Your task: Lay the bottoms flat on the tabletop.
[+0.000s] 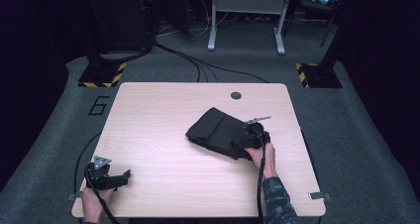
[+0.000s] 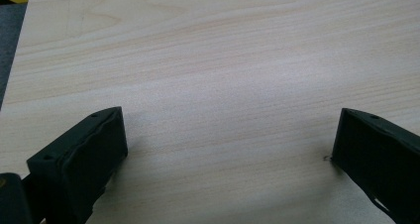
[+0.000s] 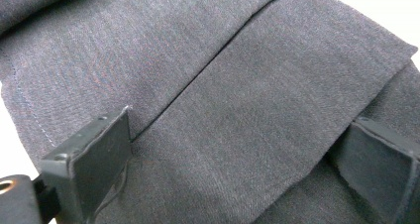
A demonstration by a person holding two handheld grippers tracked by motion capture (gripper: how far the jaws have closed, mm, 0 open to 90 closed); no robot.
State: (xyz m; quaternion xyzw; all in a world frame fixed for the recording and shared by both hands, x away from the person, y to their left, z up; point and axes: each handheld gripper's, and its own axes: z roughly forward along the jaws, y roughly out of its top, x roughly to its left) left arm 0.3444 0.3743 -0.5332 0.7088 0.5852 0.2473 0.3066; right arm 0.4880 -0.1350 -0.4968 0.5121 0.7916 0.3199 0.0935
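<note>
While a painted "6" (image 1: pixel 99 105) marks the floor just off the table (image 1: pixel 163 115) and its far-left corner, the folded dark cloth (image 1: pixel 220 130) lies right of the table's centre, partly hidden under the right gripper (image 1: pixel 253 135), jaws apart over it. At the near-left corner the left gripper (image 1: pixel 111 177) is spread wide over bare wood.

Free room around the two grippers — one obstacle on the table

Ahead of the left gripper (image 1: pixel 115 178) and between its spread jaws, bare table (image 1: pixel 163 115) is seen in the left gripper view, so passage forward and toward the other hand is unobstructed. Under and ahead of the right gripper (image 1: pixel 254 133), the way is taken up by the folded dark cloth (image 1: pixel 218 130) — its layers lie between and beyond the parted jaws in the right gripper view. To that gripper's outer side and behind it, open tabletop is left.
</note>
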